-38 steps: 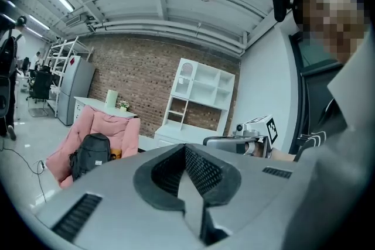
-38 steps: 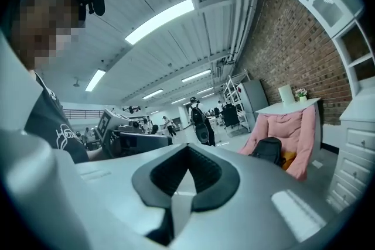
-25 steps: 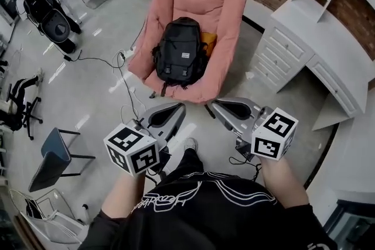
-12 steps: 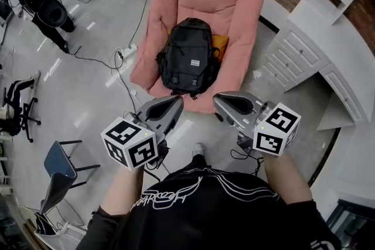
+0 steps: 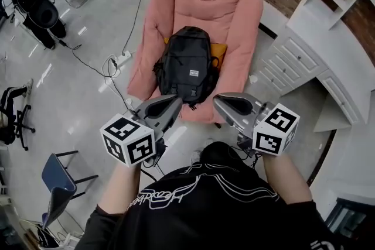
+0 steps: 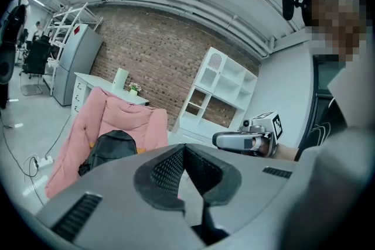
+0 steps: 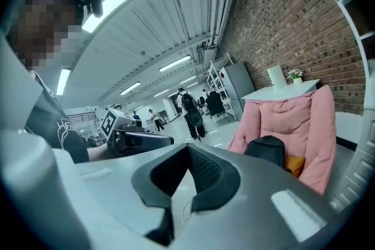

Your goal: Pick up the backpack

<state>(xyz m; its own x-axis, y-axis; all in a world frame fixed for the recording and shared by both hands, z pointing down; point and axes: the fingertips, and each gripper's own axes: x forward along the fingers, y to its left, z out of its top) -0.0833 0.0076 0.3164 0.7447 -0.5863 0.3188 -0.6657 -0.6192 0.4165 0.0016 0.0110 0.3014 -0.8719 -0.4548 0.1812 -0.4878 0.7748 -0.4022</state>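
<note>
Right: the black fabric backpack (image 5: 186,70) lies on the pink padded lounge chair (image 5: 237,20), propped against its back cushion, straight ahead of both claws. Its long axis runs away from the person, with the bottom end nearest. The left gripper (image 5: 176,104) and right gripper (image 5: 218,103) flank that lower end without touching it; the left looks marginally nearer. Both claws are pressed together, nothing between the pads. Count: one backpack, one chair, one orange cushion (image 5: 218,53) tucked at the bag's right, two grippers. I'd say the jaws must spread before any grab.
</note>
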